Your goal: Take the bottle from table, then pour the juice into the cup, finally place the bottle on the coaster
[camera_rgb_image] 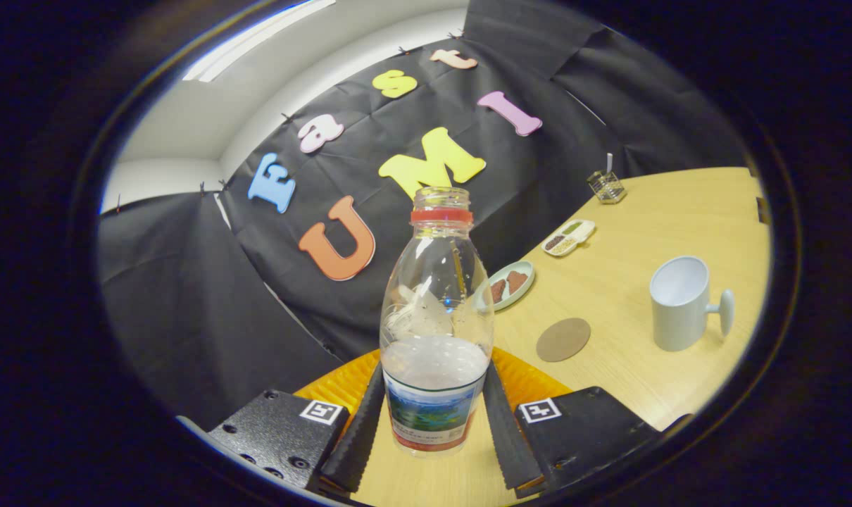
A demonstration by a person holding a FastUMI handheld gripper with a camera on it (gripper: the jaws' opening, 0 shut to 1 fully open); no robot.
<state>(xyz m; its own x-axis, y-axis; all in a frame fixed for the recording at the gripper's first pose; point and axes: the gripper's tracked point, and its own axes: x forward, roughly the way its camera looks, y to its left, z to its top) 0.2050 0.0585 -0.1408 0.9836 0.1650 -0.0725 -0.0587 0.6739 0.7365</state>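
Now hand-held gripper (pixel 433 415) around bottle (pixel 436 317) (clamped).

Bottle (pixel 435 331) (uncapped) between hand-held gripper (pixel 433 422) fingers

Gripper camera, low over the table, looking forward along the two fingers.

The single view rides on the gripper (pixel 433 422) and faces ahead, tilted so the wooden table (pixel 651 211) slopes up toward the right side. It is very near to the bottle (pixel 436 317), which stands between the fingers (pixel 359 429) with both pressing its lower sides, and the bottle rises through the middle of the view. Beyond the fingers, further on the table, lie the round coaster (pixel 563 339) and the cup (pixel 681 303), with small dishes well behind them. The black cloth wall (pixel 186 303) closes the far side, and some white ceiling (pixel 257 91) appears above it. The fisheye lens bends all straight edges.
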